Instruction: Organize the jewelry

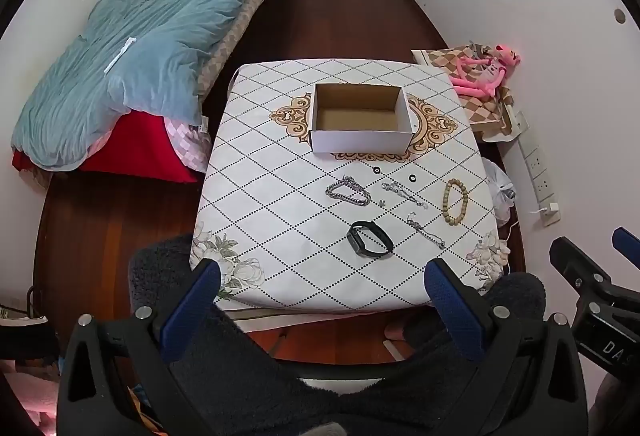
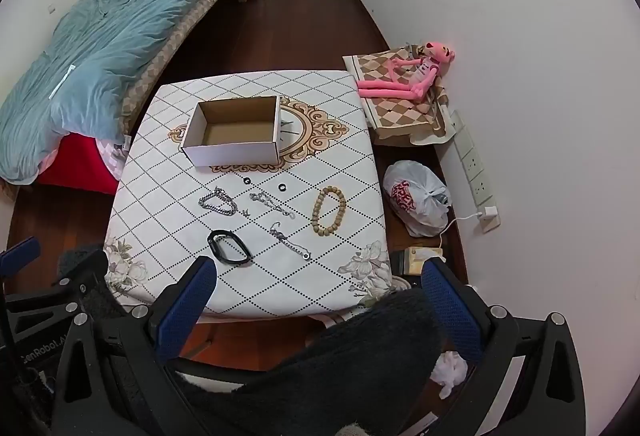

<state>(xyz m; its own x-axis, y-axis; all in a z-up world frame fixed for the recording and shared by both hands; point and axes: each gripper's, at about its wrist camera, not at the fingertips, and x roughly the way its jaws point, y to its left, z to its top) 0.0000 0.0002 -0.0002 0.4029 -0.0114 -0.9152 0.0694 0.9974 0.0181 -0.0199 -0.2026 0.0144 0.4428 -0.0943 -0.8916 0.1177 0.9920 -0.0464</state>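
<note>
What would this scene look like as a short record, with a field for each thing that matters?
surface: table under a diamond-patterned cloth
container: open cardboard box, nothing inside
beside box: two small black rings
jewelry row: silver chain bracelet, thin silver chain, wooden bead bracelet
nearest edge: black wristband, second thin chain
left gripper: open, holding nothing, short of the table
right gripper: open, holding nothing

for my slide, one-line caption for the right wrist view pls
Open right gripper hovers before a table with an empty cardboard box, bracelets and a black band.
</note>
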